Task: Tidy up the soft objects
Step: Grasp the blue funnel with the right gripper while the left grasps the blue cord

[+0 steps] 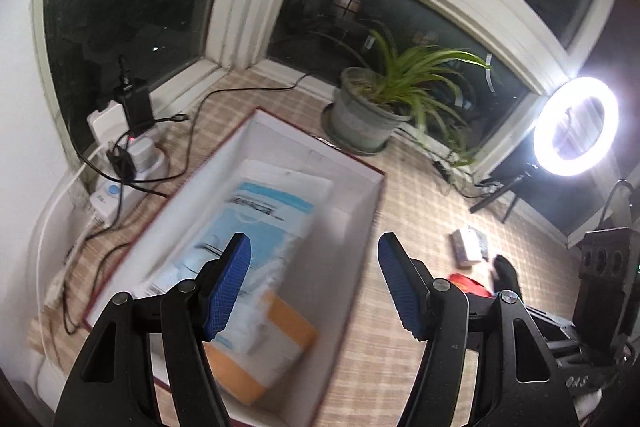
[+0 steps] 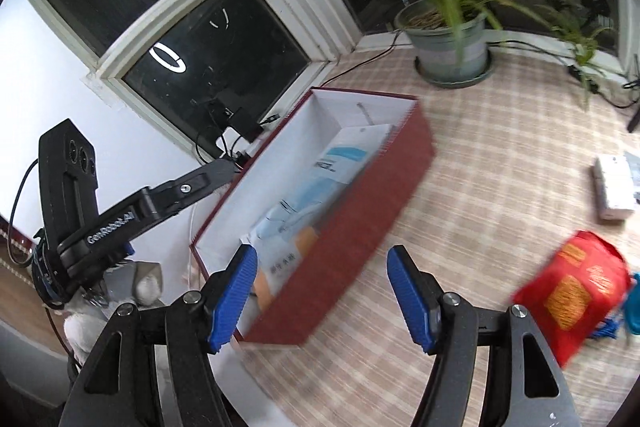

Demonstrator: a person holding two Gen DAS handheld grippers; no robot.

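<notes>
A dark red box [image 2: 352, 227] with a white inside stands open on the checked mat; it also shows in the left wrist view [image 1: 356, 211]. Inside lie soft flat packs: a blue and white pack [image 1: 256, 227] over an orange and white pack [image 1: 276, 343], also seen in the right wrist view [image 2: 316, 187]. My left gripper [image 1: 314, 287] is open and empty above the box. My right gripper [image 2: 322, 297] is open and empty at the box's near right side. A red soft pack [image 2: 576, 291] and a white packet [image 2: 612, 187] lie on the mat to the right.
A potted plant [image 1: 368, 107] stands behind the box by the window. Power strips, a charger and cables [image 1: 128, 147] lie at the left. A lit ring light [image 1: 576, 127] on a stand is at the right. Something blue [image 2: 628, 315] lies by the red pack.
</notes>
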